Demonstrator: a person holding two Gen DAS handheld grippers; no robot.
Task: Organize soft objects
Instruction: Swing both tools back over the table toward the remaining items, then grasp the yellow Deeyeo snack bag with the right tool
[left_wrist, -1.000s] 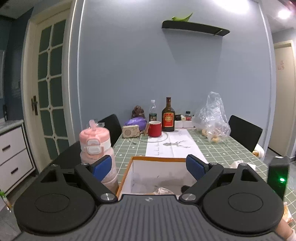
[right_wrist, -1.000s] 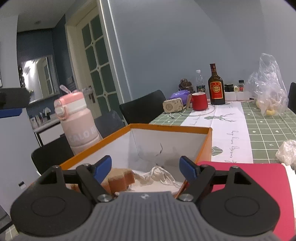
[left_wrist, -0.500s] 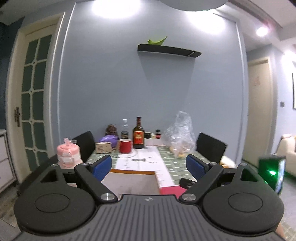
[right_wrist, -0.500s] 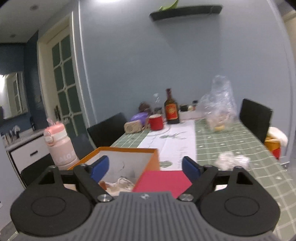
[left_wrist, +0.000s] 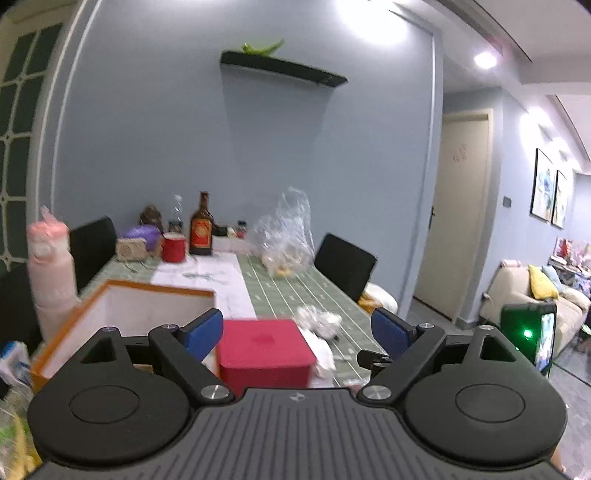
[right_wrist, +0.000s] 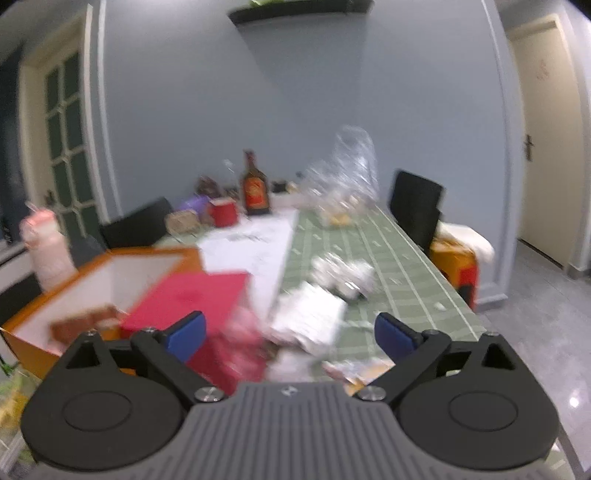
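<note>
The right wrist view is smeared by motion blur, so the pale soft things on the green table (right_wrist: 399, 258) are hard to identify. The right gripper (right_wrist: 290, 330) has just been spreading its jaws; they stand wide with nothing clamped. The left gripper (left_wrist: 297, 330) is likewise released and empty. The orange-rimmed box (left_wrist: 122, 295) sits left of a red box (left_wrist: 264, 349). Only the right view shows a brown spongy piece (right_wrist: 86, 325) inside the orange-rimmed box; only the left view shows a sofa (left_wrist: 535, 299).
</note>
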